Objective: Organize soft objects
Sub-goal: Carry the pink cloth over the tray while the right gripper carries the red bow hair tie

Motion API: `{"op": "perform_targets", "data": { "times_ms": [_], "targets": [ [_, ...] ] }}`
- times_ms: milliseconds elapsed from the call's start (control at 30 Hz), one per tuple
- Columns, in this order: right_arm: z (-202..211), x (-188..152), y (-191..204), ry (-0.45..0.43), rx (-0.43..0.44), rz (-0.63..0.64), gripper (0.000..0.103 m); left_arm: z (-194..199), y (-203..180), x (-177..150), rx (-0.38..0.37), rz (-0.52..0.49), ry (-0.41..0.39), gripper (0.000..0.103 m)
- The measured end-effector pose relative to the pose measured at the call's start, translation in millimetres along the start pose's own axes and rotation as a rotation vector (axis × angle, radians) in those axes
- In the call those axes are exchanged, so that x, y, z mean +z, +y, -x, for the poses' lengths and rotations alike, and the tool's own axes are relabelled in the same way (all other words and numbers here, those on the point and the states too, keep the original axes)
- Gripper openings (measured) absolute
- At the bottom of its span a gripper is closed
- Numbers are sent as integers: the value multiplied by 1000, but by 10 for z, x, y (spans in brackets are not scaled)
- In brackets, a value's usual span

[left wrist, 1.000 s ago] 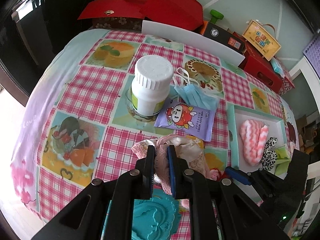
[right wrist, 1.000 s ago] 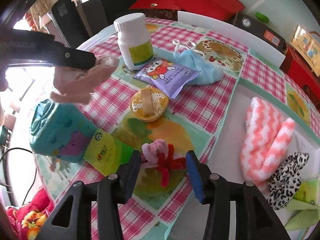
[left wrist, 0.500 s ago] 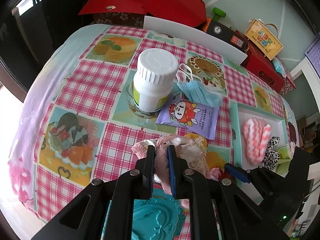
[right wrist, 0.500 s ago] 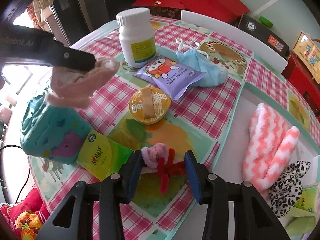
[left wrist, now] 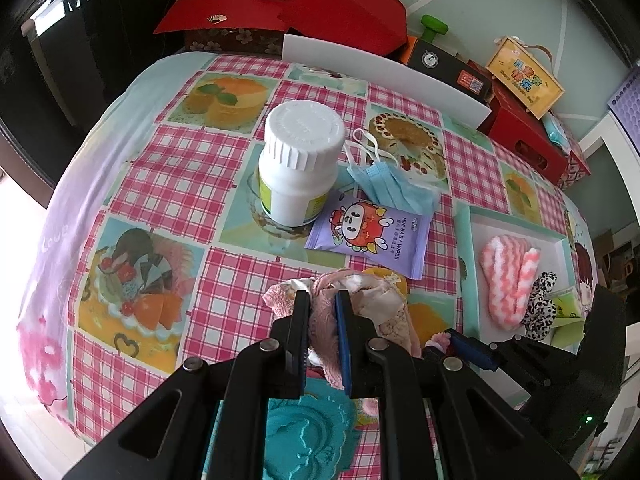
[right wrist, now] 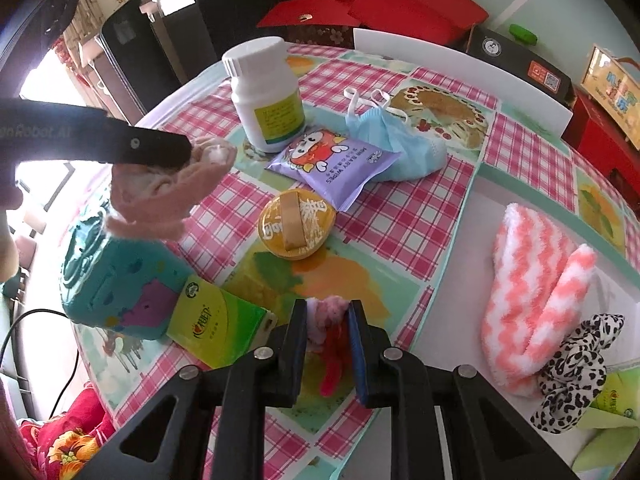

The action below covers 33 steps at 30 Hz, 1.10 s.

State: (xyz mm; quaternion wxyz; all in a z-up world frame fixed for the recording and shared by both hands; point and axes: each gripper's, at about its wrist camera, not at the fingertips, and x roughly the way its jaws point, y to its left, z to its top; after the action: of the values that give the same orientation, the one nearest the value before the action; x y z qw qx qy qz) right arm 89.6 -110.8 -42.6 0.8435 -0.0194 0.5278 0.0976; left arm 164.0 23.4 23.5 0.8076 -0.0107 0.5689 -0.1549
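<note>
Visibly crumpled pink lace cloth [left wrist: 320, 320]

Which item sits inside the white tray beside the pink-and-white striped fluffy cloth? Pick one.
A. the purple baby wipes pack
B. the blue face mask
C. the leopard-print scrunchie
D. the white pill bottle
C: in the right wrist view the leopard-print scrunchie lies against the striped fluffy cloth in the white tray, while the mask, wipes and bottle all rest on the checked tablecloth outside it.

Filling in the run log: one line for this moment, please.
left hand-held gripper: shut on pink cloth | right hand-held gripper: closing around pink plush toy
</note>
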Motion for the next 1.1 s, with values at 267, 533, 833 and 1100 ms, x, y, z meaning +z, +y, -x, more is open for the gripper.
{"op": "perform_targets", "data": {
  "times_ms": [267,533,833,1100],
  "targets": [
    [455,75,-184,-144,-29,-66,21,266,-138,71,-22,-15,-82,13],
    [1114,39,-517,-326,-84,-181,21,705,-575,156,-88,-80,-207,13],
    [1757,-141,-861,-483,-168,-278,21,892,-1087,205,-162,-151,-266,13],
    [2233,-523,-1389,-564,-291,-435,21,820,-1476,195,-204,-197,-259,13]
  ]
}}
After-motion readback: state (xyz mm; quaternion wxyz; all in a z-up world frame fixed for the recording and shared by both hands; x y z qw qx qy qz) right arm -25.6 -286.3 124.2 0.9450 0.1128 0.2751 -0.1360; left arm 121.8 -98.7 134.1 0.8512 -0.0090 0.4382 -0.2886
